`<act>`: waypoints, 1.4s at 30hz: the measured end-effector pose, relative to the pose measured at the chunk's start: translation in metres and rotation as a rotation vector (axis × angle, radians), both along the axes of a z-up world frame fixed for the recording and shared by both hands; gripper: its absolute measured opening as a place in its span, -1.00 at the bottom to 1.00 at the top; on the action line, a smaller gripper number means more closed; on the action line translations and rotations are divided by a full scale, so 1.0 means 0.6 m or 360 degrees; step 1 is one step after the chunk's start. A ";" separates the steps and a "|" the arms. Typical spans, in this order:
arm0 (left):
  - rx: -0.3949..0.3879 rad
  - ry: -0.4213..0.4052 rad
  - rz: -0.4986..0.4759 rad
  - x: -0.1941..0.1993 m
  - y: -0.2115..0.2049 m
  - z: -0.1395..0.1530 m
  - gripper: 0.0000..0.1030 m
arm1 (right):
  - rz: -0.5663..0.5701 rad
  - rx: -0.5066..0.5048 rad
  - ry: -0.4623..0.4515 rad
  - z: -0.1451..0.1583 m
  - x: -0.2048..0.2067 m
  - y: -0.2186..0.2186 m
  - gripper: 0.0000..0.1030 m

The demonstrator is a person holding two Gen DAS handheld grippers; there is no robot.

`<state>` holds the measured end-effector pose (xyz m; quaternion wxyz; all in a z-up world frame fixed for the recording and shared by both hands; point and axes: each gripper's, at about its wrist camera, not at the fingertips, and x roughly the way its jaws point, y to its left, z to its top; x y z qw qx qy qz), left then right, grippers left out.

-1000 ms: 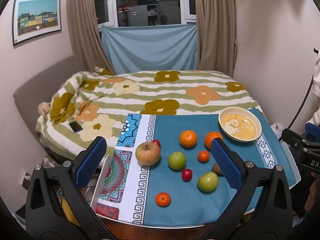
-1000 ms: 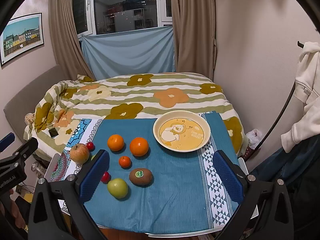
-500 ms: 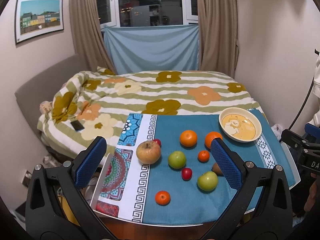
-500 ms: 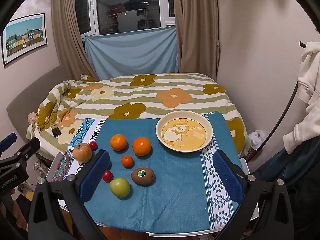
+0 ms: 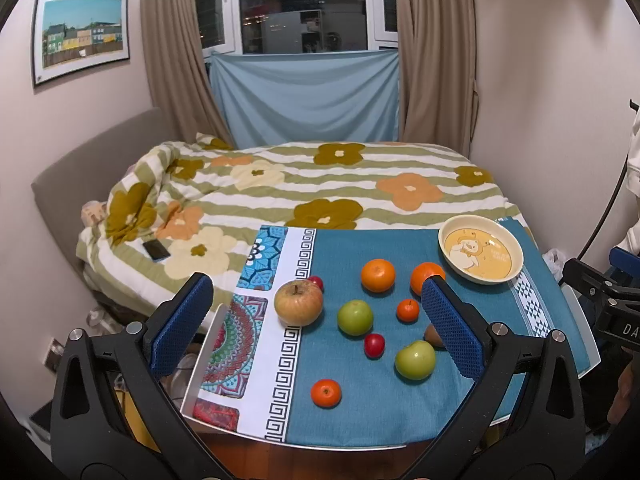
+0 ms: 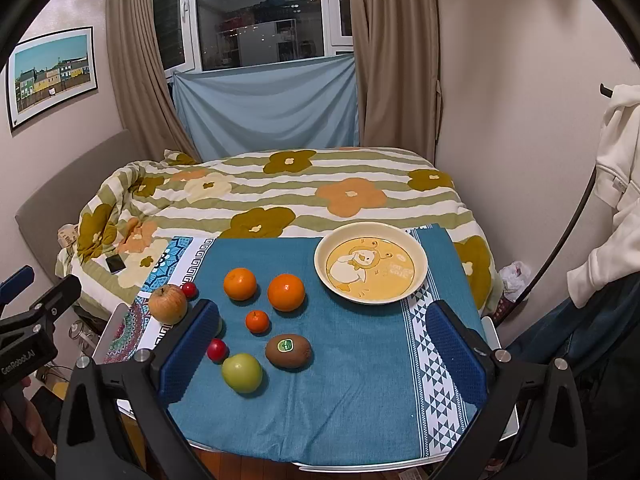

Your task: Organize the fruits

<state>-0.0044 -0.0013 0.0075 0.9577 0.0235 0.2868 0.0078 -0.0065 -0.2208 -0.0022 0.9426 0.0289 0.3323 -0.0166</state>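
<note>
- Fruit lies loose on the teal cloth [image 6: 360, 400] covering the table [image 5: 208, 344], none of it in the bowl [image 6: 370, 268].
- The bowl, cream with a cartoon print inside, sits at the far right of the cloth, near the bed [image 6: 280, 184].
- Two oranges lie side by side left of the bowl: orange one [image 6: 239, 284] and orange two [image 6: 286, 292].
- A small tangerine [image 6: 257, 321] lies just in front of them; the kiwi [image 6: 288, 351], sticker up, is nearer the camera.
- A green apple [image 6: 242, 373] sits beside the kiwi, with a small red fruit [image 6: 216, 350] close at its left.
- The left view shows a second green apple [image 5: 355, 317], a russet apple [image 5: 298, 303] on the patterned border, and another tangerine [image 5: 326, 393] near the front edge.
- The left tool [image 5: 316, 320] hangs above the near edge, its blue pads spread wide and holding nothing.
- The right tool [image 6: 322, 352] is likewise spread wide and bare, over the front of the cloth.
</note>
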 end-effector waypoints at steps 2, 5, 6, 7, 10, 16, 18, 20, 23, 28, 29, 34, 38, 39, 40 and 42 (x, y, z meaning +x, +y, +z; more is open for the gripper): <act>0.0001 0.0000 0.0001 0.000 0.000 0.000 1.00 | 0.0002 0.0002 0.0001 0.001 0.000 -0.001 1.00; -0.0001 0.0002 0.0000 0.000 0.000 -0.002 1.00 | 0.0002 0.0002 0.0001 0.000 0.000 -0.001 1.00; -0.0003 0.0002 0.0001 -0.003 0.001 -0.003 1.00 | 0.0002 0.0002 0.0001 0.000 0.000 -0.001 1.00; -0.0003 0.0002 0.0001 -0.003 0.000 -0.003 1.00 | 0.0001 0.0002 0.0001 0.000 -0.001 -0.001 1.00; -0.0008 0.0003 0.0002 -0.005 0.001 -0.003 1.00 | 0.0000 0.0003 -0.0002 0.000 -0.001 0.000 1.00; -0.0007 0.0002 0.0002 -0.009 0.001 -0.004 1.00 | 0.0002 0.0004 0.0000 0.001 -0.001 -0.001 1.00; -0.0007 0.0005 0.0001 -0.009 0.002 -0.003 1.00 | 0.0002 0.0004 0.0001 0.000 -0.001 -0.001 1.00; -0.0009 0.0003 0.0001 -0.008 0.003 -0.003 1.00 | -0.0001 -0.0008 -0.0006 0.001 -0.002 -0.001 1.00; -0.0009 0.0004 0.0002 -0.008 0.004 -0.003 1.00 | 0.0003 -0.0035 -0.0027 0.006 -0.008 0.004 1.00; -0.0007 0.0009 0.0010 -0.015 0.006 -0.004 1.00 | 0.0010 -0.0028 -0.0027 0.008 -0.010 0.007 1.00; -0.0007 0.0010 0.0012 -0.017 0.007 -0.006 1.00 | 0.0012 -0.0026 -0.0026 0.009 -0.011 0.008 1.00; -0.0009 0.0016 0.0018 -0.020 0.006 -0.004 1.00 | 0.0010 -0.0026 -0.0026 0.008 -0.011 0.008 1.00; -0.0019 0.0028 0.0022 -0.018 0.008 -0.003 1.00 | 0.0013 -0.0020 -0.0027 0.009 -0.010 0.009 1.00; -0.0020 0.0029 0.0024 -0.016 0.007 -0.002 1.00 | 0.0012 -0.0023 -0.0027 0.009 -0.011 0.009 1.00; -0.0019 0.0028 0.0024 -0.016 0.007 -0.002 1.00 | 0.0010 -0.0026 -0.0028 0.008 -0.012 0.007 1.00; -0.0018 0.0030 0.0020 -0.016 0.008 -0.002 1.00 | 0.0007 -0.0037 -0.0031 0.009 -0.011 0.008 1.00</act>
